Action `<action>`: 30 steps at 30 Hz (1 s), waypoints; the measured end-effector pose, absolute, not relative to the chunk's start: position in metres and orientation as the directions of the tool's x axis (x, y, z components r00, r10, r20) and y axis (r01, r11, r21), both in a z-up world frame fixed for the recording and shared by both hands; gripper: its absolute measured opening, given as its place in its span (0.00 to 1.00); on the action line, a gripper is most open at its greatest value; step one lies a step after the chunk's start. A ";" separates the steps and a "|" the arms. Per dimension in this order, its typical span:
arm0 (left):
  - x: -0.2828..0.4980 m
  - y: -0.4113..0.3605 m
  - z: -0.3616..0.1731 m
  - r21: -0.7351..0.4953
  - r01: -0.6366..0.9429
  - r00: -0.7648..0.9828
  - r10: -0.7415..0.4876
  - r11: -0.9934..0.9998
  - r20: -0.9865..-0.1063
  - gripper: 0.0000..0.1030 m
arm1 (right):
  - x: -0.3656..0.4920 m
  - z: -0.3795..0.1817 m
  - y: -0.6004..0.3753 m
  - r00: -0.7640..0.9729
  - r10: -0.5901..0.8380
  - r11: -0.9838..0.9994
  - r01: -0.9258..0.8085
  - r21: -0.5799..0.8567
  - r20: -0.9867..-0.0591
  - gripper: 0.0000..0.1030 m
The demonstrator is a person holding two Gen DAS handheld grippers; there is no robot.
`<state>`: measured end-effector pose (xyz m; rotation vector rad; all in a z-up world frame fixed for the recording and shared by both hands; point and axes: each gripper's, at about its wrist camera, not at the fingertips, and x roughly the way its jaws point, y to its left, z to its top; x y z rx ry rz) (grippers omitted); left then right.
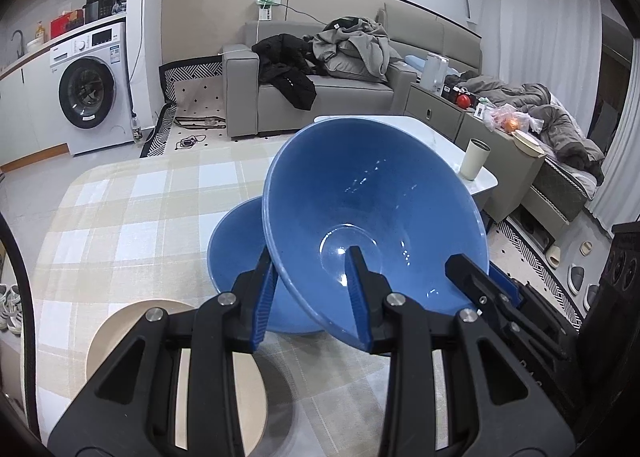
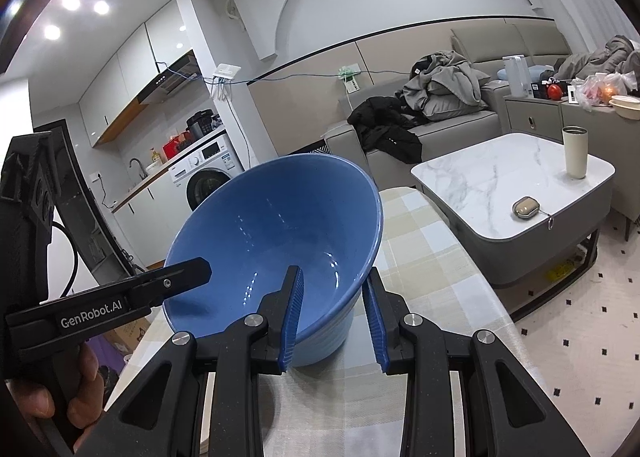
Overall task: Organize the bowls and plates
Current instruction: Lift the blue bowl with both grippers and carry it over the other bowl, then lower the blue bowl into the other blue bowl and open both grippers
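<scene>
A large blue bowl [image 1: 372, 201] is held tilted above the plaid-covered table [image 1: 132, 209]. My left gripper [image 1: 310, 289] is shut on its near rim, one finger inside and one outside. My right gripper [image 2: 334, 313] is shut on the opposite rim of the same bowl [image 2: 276, 233]; it also shows at the lower right of the left wrist view [image 1: 480, 289]. The left gripper shows at the left of the right wrist view [image 2: 176, 277]. A second blue bowl [image 1: 236, 253] rests on the table beneath the held one. A beige plate [image 1: 128, 337] lies near the table's front left.
A white marble coffee table [image 2: 516, 185] stands to the right with a cream tumbler [image 2: 575, 153] and a small beige case [image 2: 526, 206]. A grey sofa [image 1: 320, 89] with clothes stands behind. A washing machine [image 1: 90, 89] stands at the far left.
</scene>
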<state>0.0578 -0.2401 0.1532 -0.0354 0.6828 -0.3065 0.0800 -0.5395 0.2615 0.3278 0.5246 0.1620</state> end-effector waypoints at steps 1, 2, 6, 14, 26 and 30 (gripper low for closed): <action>0.059 -0.237 0.152 -0.137 0.266 0.732 -0.292 0.954 -0.615 0.30 | 0.082 0.261 -0.540 0.854 0.237 0.935 -0.071 0.346 -0.464 0.30; 0.060 -0.234 0.152 -0.141 0.264 0.733 -0.294 0.954 -0.613 0.30 | 0.083 0.261 -0.538 0.854 0.238 0.936 -0.073 0.345 -0.463 0.30; 0.064 -0.224 0.150 -0.160 0.254 0.737 -0.298 0.954 -0.607 0.30 | 0.086 0.261 -0.527 0.855 0.231 0.946 -0.086 0.314 -0.465 0.30; 0.078 -0.197 0.141 -0.188 0.227 0.736 -0.295 0.955 -0.609 0.30 | 0.099 0.260 -0.513 0.847 0.259 0.944 -0.121 0.306 -0.464 0.30; 0.113 -0.180 0.110 -0.199 0.206 0.710 -0.286 0.958 -0.643 0.30 | 0.116 0.244 -0.496 0.820 0.251 0.953 -0.116 0.280 -0.514 0.31; 0.125 -0.180 0.100 -0.203 0.208 0.699 -0.291 0.957 -0.653 0.30 | 0.121 0.241 -0.496 0.819 0.239 0.957 -0.108 0.270 -0.522 0.31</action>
